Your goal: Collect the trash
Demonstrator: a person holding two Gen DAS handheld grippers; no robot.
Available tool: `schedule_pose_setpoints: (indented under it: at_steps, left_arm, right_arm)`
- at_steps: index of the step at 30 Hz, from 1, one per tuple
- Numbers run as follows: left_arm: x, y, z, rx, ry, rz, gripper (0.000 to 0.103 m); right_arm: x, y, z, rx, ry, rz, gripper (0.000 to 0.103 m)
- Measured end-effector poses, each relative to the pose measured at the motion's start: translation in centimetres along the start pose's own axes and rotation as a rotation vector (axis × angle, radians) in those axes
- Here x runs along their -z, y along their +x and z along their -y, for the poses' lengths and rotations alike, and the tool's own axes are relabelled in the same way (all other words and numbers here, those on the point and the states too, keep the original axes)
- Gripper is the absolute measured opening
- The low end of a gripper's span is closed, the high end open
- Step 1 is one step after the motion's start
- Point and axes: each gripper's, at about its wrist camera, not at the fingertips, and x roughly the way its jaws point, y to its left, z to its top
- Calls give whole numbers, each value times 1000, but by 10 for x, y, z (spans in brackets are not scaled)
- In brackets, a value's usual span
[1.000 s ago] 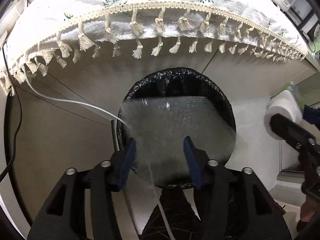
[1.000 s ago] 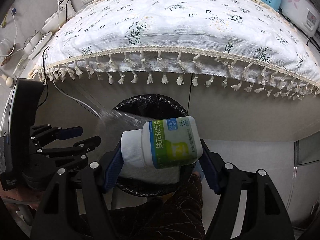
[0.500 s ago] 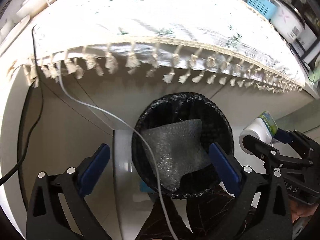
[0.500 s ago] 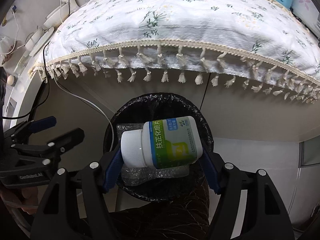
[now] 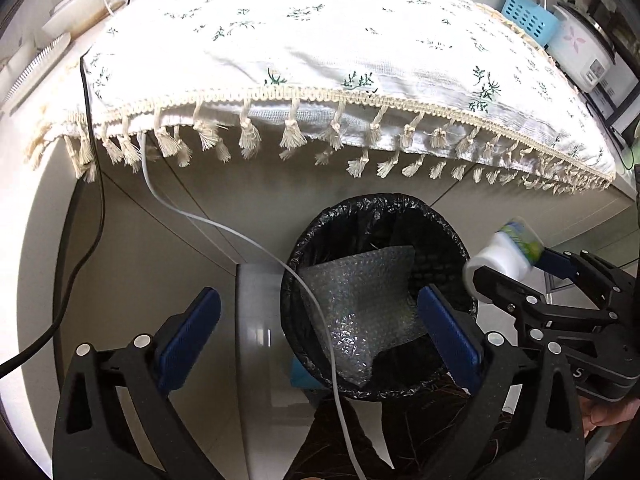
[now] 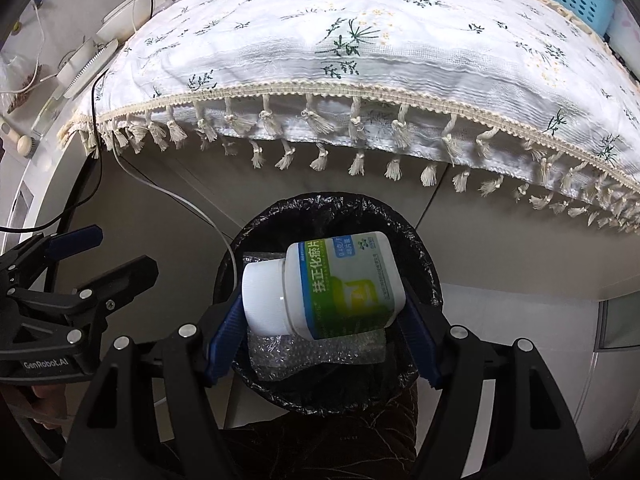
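Observation:
A black-lined trash bin stands on the floor under the table edge, with a sheet of bubble wrap lying inside it. My left gripper hovers above the bin's near left rim, jaws wide open and empty. In the right wrist view a white pill bottle with a green label lies sideways between the blue pads of my right gripper, directly over the bin and the bubble wrap. Those jaws are starting to open, but both pads still touch the bottle. The bottle also shows at the right of the left wrist view.
A table with a white flowered, tasselled cloth overhangs the bin. A white cable and a black cable hang at the left. A blue basket and a rice cooker sit at the far right. A dark sleeve lies below the grippers.
My left gripper opened wide and let go of the bubble wrap, which dropped into the bin, then drew back and up. My right gripper carried the bottle over the bin.

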Motion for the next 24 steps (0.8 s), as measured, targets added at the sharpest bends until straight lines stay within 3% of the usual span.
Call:
schedule_pose_setpoints:
  at_steps: [9,21,24]
  left_arm:
    - [-11,-22,6,25,10,37,97]
    - [-30,-121,20,60,38,178,97]
    - [-35,-143,20,68,24,168,97]
  right_arm:
    - [-10,-47,24,73,32,59,92]
    - [-13,-167,60,184,202,225,95]
    - [-13,-193,62,190,224,229,95]
